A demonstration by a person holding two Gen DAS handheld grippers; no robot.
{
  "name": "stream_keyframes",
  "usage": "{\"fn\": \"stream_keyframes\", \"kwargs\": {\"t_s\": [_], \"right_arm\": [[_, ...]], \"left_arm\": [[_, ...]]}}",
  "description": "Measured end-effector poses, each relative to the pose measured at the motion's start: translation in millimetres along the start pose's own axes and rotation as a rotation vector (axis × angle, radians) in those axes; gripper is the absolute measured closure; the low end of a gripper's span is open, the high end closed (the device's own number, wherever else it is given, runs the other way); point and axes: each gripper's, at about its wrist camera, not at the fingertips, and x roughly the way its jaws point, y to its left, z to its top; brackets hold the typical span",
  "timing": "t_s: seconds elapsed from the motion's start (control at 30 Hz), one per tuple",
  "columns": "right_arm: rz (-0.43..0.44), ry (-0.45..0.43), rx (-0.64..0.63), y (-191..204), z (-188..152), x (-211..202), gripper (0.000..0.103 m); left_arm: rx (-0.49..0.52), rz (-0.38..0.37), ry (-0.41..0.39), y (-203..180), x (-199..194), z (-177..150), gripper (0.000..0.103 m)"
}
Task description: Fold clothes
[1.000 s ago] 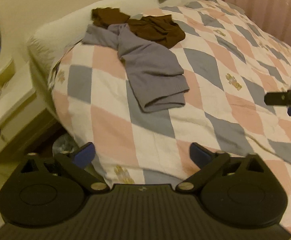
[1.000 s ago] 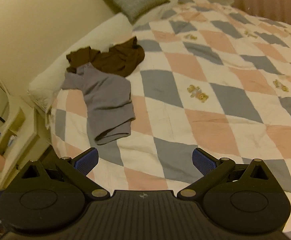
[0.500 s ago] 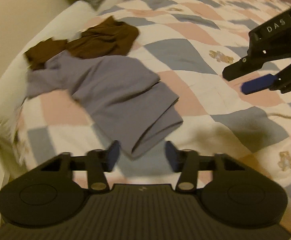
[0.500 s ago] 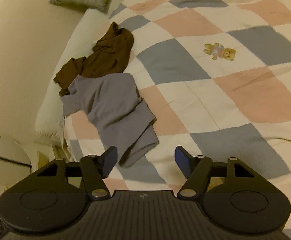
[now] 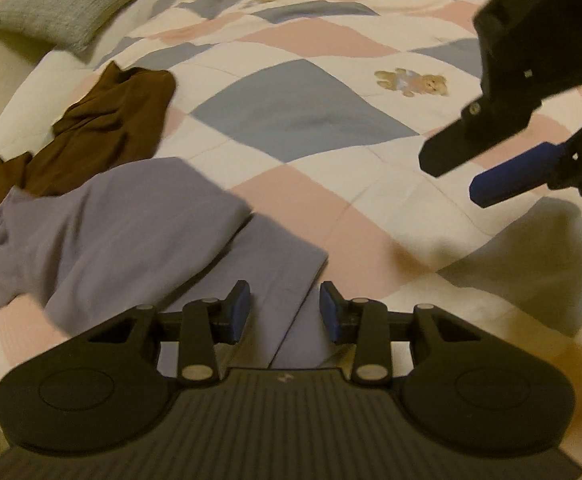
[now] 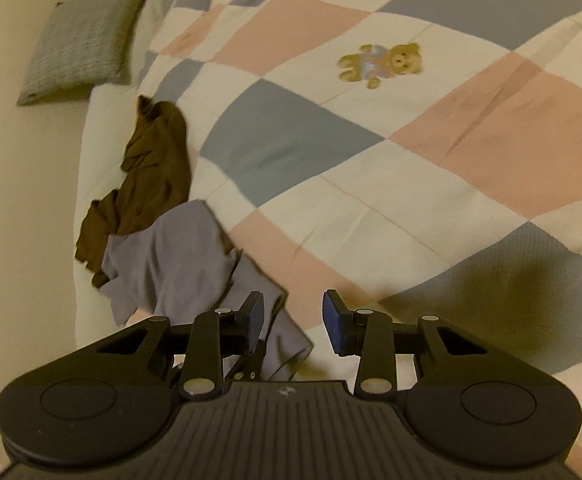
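A grey-purple garment lies crumpled on the quilt near the bed's edge, its hem end toward me. My left gripper hovers low over that hem corner, its jaws partly closed and apart, the cloth lying under and between them without being pinched. In the right wrist view the same garment reaches my right gripper, whose jaws are closing; the cloth's edge lies by the left finger and the pads do not press it. The right gripper also shows at the upper right of the left wrist view. A brown garment lies beyond, overlapping the grey-purple one.
The bed carries a checked quilt in pink, blue-grey and cream with teddy bear motifs. A grey pillow sits at the head. The bed's white side drops off at the left by the wall.
Both grippers came down toward the near end of the grey-purple garment and rolled. Their jaws narrowed from wide open. The clothes have not moved.
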Motion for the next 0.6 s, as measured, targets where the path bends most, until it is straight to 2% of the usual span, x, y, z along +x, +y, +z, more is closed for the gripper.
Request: {"fn": "stream_keyframes", "kwargs": {"t_s": [0.13,0.2,0.27,0.3,0.33,0.37,0.47,0.53,0.6], "right_arm": [[-0.011,-0.014,0.039,-7,7,6,0.062],[-0.017,-0.017,0.048,-10,12,9,0.062],[-0.024,-0.017,0.052,-13,15,12,0.062],[-0.029,-0.015,0.055,-15,16,14,0.062],[-0.034,-0.013,0.057,-17,17,16,0.062],[-0.037,-0.009,0.059,-18,18,18,0.062],[-0.033,0.007,0.064,-22,18,24,0.062],[-0.016,0.022,0.062,-23,16,27,0.062],[0.011,0.052,0.045,-21,10,33,0.062]], "left_arm": [[0.026,-0.001,0.008,-8,22,3,0.060],[0.034,0.004,0.003,-10,29,3,0.061],[0.005,-0.011,-0.012,-5,30,3,0.081],[-0.022,-0.022,-0.020,0,28,2,0.083],[-0.052,-0.034,-0.029,5,26,2,0.090],[-0.113,-0.048,-0.044,16,18,1,0.101],[-0.376,-0.105,-0.115,67,-22,-15,0.100],[-0.572,-0.123,-0.163,107,-50,-37,0.100],[-0.724,-0.112,-0.158,138,-63,-62,0.100]]}}
